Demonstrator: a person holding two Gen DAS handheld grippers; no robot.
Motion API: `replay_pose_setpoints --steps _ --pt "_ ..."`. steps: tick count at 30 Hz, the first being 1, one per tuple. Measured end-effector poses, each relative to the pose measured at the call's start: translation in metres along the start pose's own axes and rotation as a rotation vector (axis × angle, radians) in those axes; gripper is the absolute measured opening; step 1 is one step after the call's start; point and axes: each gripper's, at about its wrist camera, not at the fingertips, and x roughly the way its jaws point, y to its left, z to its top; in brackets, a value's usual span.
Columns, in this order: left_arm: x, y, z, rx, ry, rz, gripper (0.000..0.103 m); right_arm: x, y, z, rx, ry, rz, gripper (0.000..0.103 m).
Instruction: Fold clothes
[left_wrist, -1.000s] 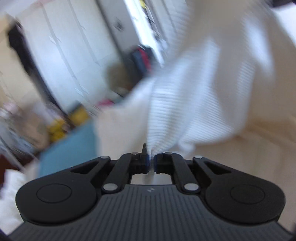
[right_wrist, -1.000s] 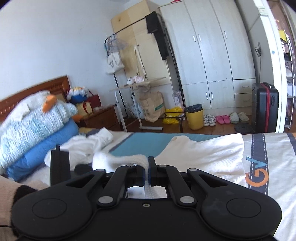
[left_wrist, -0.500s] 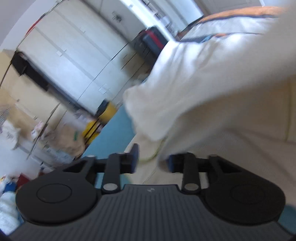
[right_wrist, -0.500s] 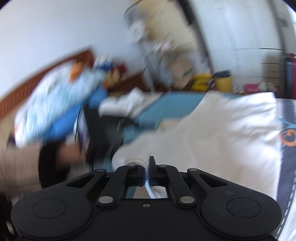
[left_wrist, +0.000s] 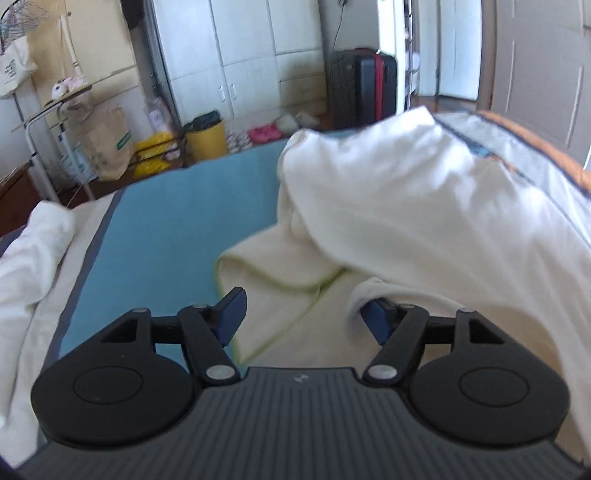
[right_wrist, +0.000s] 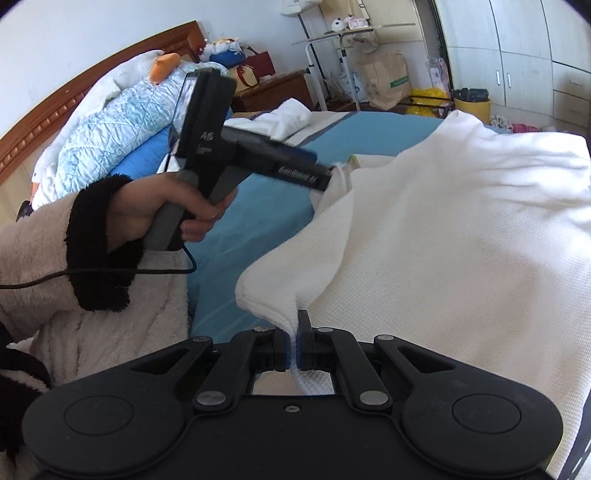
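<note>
Both claws are seen at the near edge of a white garment (right_wrist: 461, 229) that is spread over the bed (right_wrist: 266, 221). On the right claw (right_wrist: 293, 354) the jaws are clenched on a corner of the white cloth, which is pinched between the pads and pulled into a small peak. On the left claw (left_wrist: 303, 314) the jaws have just been opening and now stand apart; a rolled hem lies against the right-hand pad, but nothing is pressed between them, so that side is judged released.

A fold seems to have been laid over, with one corner let go and the other not yet set down. Next, the right corner would need to be lowered flat and freed, then the cloth smoothed.

Counted: two claws, one white garment being folded, one cream cloth with a yellow-green edge (left_wrist: 266, 273) beneath it, one further white heap (left_wrist: 33, 251) at the bed's far side, one hand (right_wrist: 162, 218) visible.
</note>
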Motion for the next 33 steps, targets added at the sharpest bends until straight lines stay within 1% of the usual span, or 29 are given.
replay_pose_setpoints --steps 1,2,3,4,5,6,8,10,11,12,13,14,15,17,18,19,20,21,22,23,24,26,27,28,31,32,33 --pt "0.006 0.001 0.004 -0.005 -0.004 -0.017 0.066 -0.001 -0.001 0.000 0.011 -0.005 0.004 0.004" --pt "0.013 0.004 0.009 -0.016 -0.008 -0.038 0.060 -0.003 -0.001 0.001 0.025 -0.015 0.009 0.004" --pt "0.016 0.008 0.012 -0.032 -0.014 -0.063 0.040 -0.007 -0.003 0.003 0.049 -0.040 0.020 0.004" --pt "0.019 0.011 0.016 -0.041 -0.016 -0.079 0.022 -0.013 -0.007 0.003 0.073 -0.073 0.029 0.004" --pt "0.021 0.012 0.019 -0.032 -0.016 -0.073 0.001 -0.019 -0.010 0.003 0.097 -0.104 0.036 0.004" --pt "0.022 0.014 0.023 -0.021 -0.030 -0.066 0.000 -0.024 -0.015 0.002 0.119 -0.131 0.039 0.004" --pt "0.015 0.016 0.026 -0.036 -0.088 -0.086 0.000 -0.032 -0.025 -0.002 0.164 -0.172 0.055 0.004" --pt "0.001 0.021 0.027 -0.068 -0.146 -0.107 0.000 -0.033 -0.027 -0.004 0.177 -0.177 0.070 0.005" --pt "-0.004 0.023 0.026 -0.079 -0.149 -0.087 0.001 -0.029 -0.024 -0.004 0.164 -0.156 0.075 0.005" --pt "-0.005 0.026 0.024 -0.093 -0.127 -0.072 0.003 -0.024 -0.019 -0.003 0.148 -0.130 0.080 0.005" --pt "-0.006 0.029 0.021 -0.107 -0.104 -0.057 0.003 -0.016 -0.013 -0.003 0.117 -0.087 0.077 0.005" --pt "-0.005 0.032 0.017 -0.131 -0.073 -0.062 0.003 -0.006 -0.006 -0.004 0.083 -0.042 0.064 0.005" --pt "0.000 0.037 0.012 -0.175 -0.021 -0.111 0.007 0.003 0.000 -0.005 0.052 0.001 0.050 0.005" --pt "0.013 0.045 0.001 -0.269 0.089 -0.222 0.008 0.020 0.006 -0.007 0.016 0.074 0.020 0.005" --pt "0.019 0.047 -0.004 -0.315 0.131 -0.267 0.008 0.028 0.009 -0.009 0.000 0.109 0.006 0.005" --pt "0.022 0.048 -0.007 -0.344 0.151 -0.292 0.009 0.032 0.009 -0.010 -0.008 0.132 -0.007 0.005" --pt "0.023 0.045 -0.007 -0.342 0.151 -0.294 0.012 0.034 0.010 -0.011 -0.013 0.146 -0.015 0.005" --pt "0.025 0.043 -0.007 -0.339 0.151 -0.296 0.021 0.036 0.010 -0.012 -0.016 0.157 -0.022 0.005" --pt "0.027 0.040 -0.007 -0.331 0.147 -0.291 0.027 0.035 0.010 -0.013 -0.014 0.158 -0.024 0.005" --pt "0.029 0.036 -0.007 -0.314 0.136 -0.271 0.041 0.034 0.010 -0.013 -0.011 0.157 -0.026 0.005" --pt "0.032 0.034 -0.006 -0.307 0.133 -0.264 0.046 0.032 0.009 -0.013 -0.003 0.154 -0.027 0.005" --pt "0.041 0.033 -0.007 -0.327 0.154 -0.290 0.045 0.027 0.007 -0.010 0.014 0.139 -0.032 0.005" --pt "0.045 0.033 -0.008 -0.343 0.169 -0.306 0.042 0.026 0.004 -0.008 0.024 0.132 -0.037 0.005" --pt "0.047 0.035 -0.010 -0.361 0.184 -0.315 0.042 0.023 0.003 -0.006 0.036 0.123 -0.045 0.005" --pt "0.049 0.039 -0.013 -0.388 0.200 -0.311 0.041 0.014 -0.005 -0.002 0.092 0.100 -0.101 0.005" --pt "0.049 0.041 -0.014 -0.400 0.198 -0.317 0.038 0.011 -0.008 -0.001 0.116 0.095 -0.120 0.005" --pt "0.050 0.043 -0.015 -0.414 0.201 -0.331 0.033 0.010 -0.014 -0.001 0.158 0.095 -0.132 0.005"
